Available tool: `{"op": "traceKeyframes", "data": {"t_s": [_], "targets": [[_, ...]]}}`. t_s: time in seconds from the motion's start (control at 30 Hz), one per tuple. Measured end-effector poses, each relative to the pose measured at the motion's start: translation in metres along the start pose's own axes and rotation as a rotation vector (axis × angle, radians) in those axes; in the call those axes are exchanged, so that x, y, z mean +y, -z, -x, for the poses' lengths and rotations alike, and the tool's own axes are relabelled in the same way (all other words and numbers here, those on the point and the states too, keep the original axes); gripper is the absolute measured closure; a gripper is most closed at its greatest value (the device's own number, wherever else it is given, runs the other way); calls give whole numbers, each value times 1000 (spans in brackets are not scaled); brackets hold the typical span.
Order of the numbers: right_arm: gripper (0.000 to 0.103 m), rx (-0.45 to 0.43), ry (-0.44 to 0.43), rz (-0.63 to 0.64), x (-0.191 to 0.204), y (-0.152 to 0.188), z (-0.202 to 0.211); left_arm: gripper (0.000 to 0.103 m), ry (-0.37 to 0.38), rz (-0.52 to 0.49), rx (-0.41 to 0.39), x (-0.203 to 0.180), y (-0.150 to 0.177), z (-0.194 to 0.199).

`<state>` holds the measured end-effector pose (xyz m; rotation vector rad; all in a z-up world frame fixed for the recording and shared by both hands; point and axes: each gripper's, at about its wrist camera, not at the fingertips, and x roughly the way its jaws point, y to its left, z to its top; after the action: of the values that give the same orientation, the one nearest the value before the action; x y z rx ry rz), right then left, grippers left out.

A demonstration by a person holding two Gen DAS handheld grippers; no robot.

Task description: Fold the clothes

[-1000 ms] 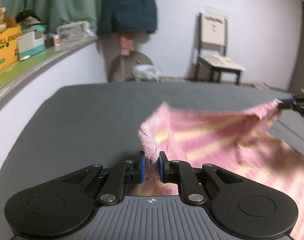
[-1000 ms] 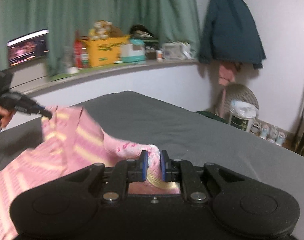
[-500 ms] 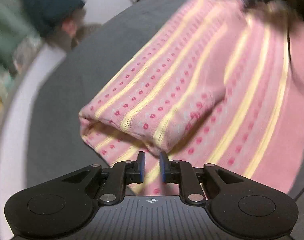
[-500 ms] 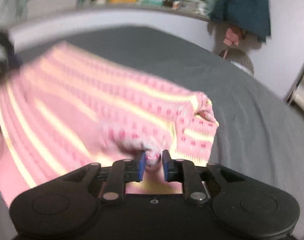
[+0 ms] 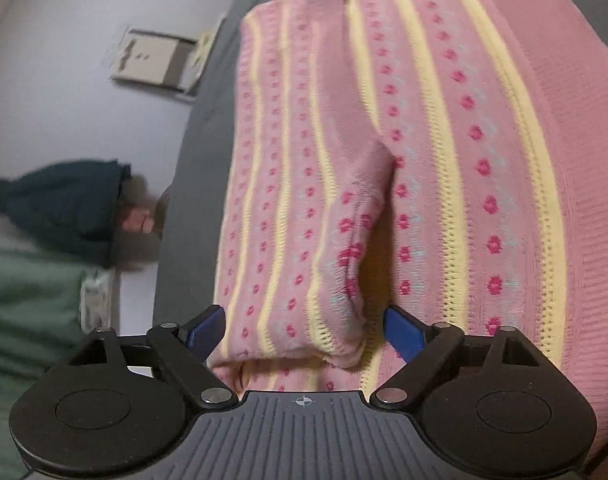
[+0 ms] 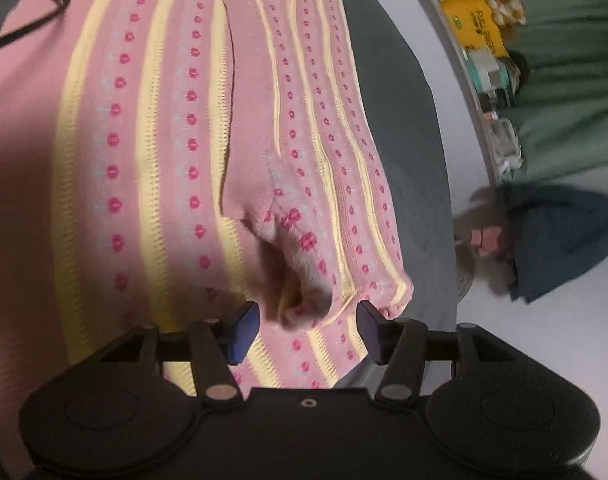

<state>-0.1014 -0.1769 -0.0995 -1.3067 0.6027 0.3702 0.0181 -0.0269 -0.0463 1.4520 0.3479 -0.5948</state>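
A pink knitted garment (image 5: 444,128) with yellow stripes and red dots lies spread on the dark grey surface (image 5: 192,184). A folded-over flap of it lies on top of the rest. My left gripper (image 5: 306,330) is open, its blue pads either side of the flap's end. In the right wrist view the same garment (image 6: 164,120) shows with its folded flap (image 6: 304,160). My right gripper (image 6: 308,332) is open, its pads astride the flap's bunched end.
The grey surface's edge (image 6: 432,160) runs beside the garment. Beyond it are a white wall, a shelf with a yellow box (image 6: 476,24), a green curtain (image 6: 564,80) and a hanging dark blue jacket (image 6: 564,236). A black cable (image 6: 28,20) lies across the garment's far part.
Both grippers carried the garment's edge over onto itself, lowered it onto the surface and opened. The flap now lies released on the rest of the garment.
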Motion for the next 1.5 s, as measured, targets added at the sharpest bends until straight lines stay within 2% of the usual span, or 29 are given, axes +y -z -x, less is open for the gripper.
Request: {"op": "traceKeyframes", "data": {"t_s": [0.03,0.07,0.1,0.13,0.17,0.23,0.33,0.4,0.5,0.6,0.63,0.7,0.73,0.77,0.8,0.83,0.87,0.93,1.03,1.1,1.17,1.2,1.27,1.33,1.43,1.5], "targets": [[54,1,-2,8,0,-3,-5,36,9,-7,-3,-1,-2,-1],[60,-1,6,18,2,-5,-10,50,18,-14,-7,-2,-4,-2],[66,0,13,30,3,-6,-15,60,40,21,-4,0,-7,-2],[86,2,22,43,4,-8,-20,76,62,57,-2,2,-9,-2],[92,6,31,56,4,-9,-24,79,84,93,1,5,-12,-1],[92,-1,74,46,-2,-9,-23,91,68,210,-16,20,-8,-3],[92,-22,164,-39,-27,-2,-11,91,44,425,-73,47,3,12],[92,-40,154,-87,-36,4,0,91,93,427,-75,42,9,22],[92,-26,53,-73,-31,8,4,91,204,391,-42,25,16,26],[92,-42,-15,-72,-30,10,10,91,221,419,-26,15,23,27],[91,-47,-38,-72,-30,11,11,90,221,443,-27,16,26,27],[81,-57,-84,-71,-29,13,15,90,222,459,-28,16,28,28],[70,-62,-107,-71,-29,14,16,77,228,457,-27,16,29,29],[67,-68,-130,-70,-29,14,18,53,236,459,-36,18,30,31],[67,-73,-152,-70,-29,15,20,39,244,460,-44,20,32,33],[67,-78,-175,-70,-29,16,22,16,245,466,-69,24,34,37],[67,-83,-198,-69,-29,17,23,11,242,472,-102,35,34,36],[67,-93,-244,-68,-28,19,27,11,267,499,-142,45,41,42],[65,-116,-278,-326,-67,30,16,11,322,643,-118,68,52,36],[59,-131,-298,-508,-95,38,9,11,351,790,-111,90,62,23],[52,-145,-316,-691,-123,46,1,11,325,923,-96,114,74,3],[50,-127,-314,-741,-134,51,-9,11,305,981,-84,125,80,-7],[36,-77,-306,-809,-151,60,-32,11,274,1077,-48,145,91,-28],[36,-22,-321,-870,-165,70,-57,11,268,1162,2,161,103,-54],[36,53,-375,-1003,-185,84,-95,11,312,1264,91,168,122,-91],[36,71,-431,-1085,-187,92,-107,11,334,1289,108,163,129,-110]]}}
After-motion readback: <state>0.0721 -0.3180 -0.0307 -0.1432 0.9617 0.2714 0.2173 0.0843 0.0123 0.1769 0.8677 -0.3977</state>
